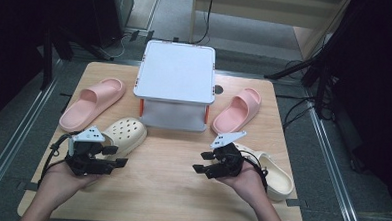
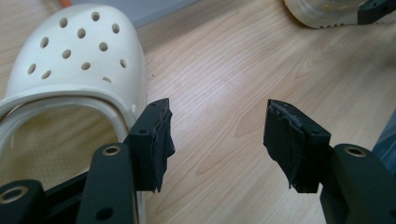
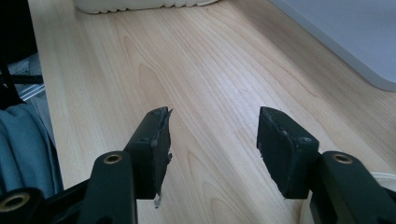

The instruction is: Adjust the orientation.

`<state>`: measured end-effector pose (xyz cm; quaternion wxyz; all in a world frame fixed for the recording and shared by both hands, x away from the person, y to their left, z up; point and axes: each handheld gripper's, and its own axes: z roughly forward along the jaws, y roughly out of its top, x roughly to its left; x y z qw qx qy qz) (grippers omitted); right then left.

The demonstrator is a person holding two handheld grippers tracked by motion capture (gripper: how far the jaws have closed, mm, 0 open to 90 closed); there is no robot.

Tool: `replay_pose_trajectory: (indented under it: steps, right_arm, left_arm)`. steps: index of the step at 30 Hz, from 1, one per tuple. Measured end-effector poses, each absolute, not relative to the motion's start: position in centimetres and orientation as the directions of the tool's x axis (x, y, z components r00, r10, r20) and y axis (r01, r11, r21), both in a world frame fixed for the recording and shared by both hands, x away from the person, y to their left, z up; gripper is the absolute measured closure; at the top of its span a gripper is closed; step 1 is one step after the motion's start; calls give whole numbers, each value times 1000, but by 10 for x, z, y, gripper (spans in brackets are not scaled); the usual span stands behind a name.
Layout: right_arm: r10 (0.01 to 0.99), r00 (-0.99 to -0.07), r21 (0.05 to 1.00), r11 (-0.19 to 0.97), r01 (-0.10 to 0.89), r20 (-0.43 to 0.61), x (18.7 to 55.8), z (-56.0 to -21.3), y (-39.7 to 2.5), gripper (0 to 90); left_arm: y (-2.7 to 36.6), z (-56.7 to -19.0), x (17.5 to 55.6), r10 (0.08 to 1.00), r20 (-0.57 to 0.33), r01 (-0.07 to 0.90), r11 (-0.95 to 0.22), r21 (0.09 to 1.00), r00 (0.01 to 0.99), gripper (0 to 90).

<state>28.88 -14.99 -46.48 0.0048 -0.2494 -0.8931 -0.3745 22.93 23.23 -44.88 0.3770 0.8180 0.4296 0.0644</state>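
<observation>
**High view: two open grippers over a table of shoes**

High view shows a wooden table (image 1: 165, 184) with a white two-tier stand (image 1: 176, 84) at its far middle. A pink slide (image 1: 91, 103) lies to the stand's left, a second pink slide (image 1: 237, 110) to its right. Nearer the person, a cream perforated clog (image 1: 125, 135) lies just beside the left gripper (image 1: 116, 156), and a second cream clog (image 1: 273, 176) lies under and beside the right hand (image 1: 248, 185).

The left gripper is held in the left hand (image 1: 63, 182) low over the table, its jaws spread apart with nothing between them. In the left gripper view, the clog's holed toe (image 2: 79, 56) sits left of the jaws, its rim touching or nearly touching the left jaw; bare wood fills the gap between the jaws. The other clog's sole (image 2: 322, 14) shows at the top right, well apart.

The right gripper (image 1: 202, 162) also points toward the table's centre, jaws apart and empty. In the right gripper view, bare wood lies between the jaws, the stand's pale edge (image 3: 345, 42) runs along the right, and a cream sole (image 3: 140, 5) lies far ahead.
</observation>
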Motion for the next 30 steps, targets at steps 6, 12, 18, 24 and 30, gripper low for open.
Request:
replay_pose_trajectory:
  steps: [6, 12, 18, 24, 30]
  right_arm:
    - [434, -876, 666, 594, 452, 208, 289, -465, -148, 446]
    - [434, -876, 663, 596, 454, 210, 289, -465, -147, 445]
    - [443, -870, 657, 592, 466, 218, 291, -466, -147, 444]
    - [439, -870, 656, 593, 467, 223, 294, -465, -145, 444]
    - [436, -871, 651, 596, 469, 228, 297, -466, -142, 444]
  left_arm:
    - [236, -448, 227, 747, -209, 646, -358, 675, 632, 418]
    - [248, -445, 227, 764, -214, 658, -336, 675, 609, 441]
    - [258, -444, 223, 778, -209, 660, -319, 680, 592, 449]
    - [266, -444, 222, 800, -201, 677, -311, 667, 566, 458]
    - [264, -464, 236, 838, -212, 741, -291, 605, 503, 471]
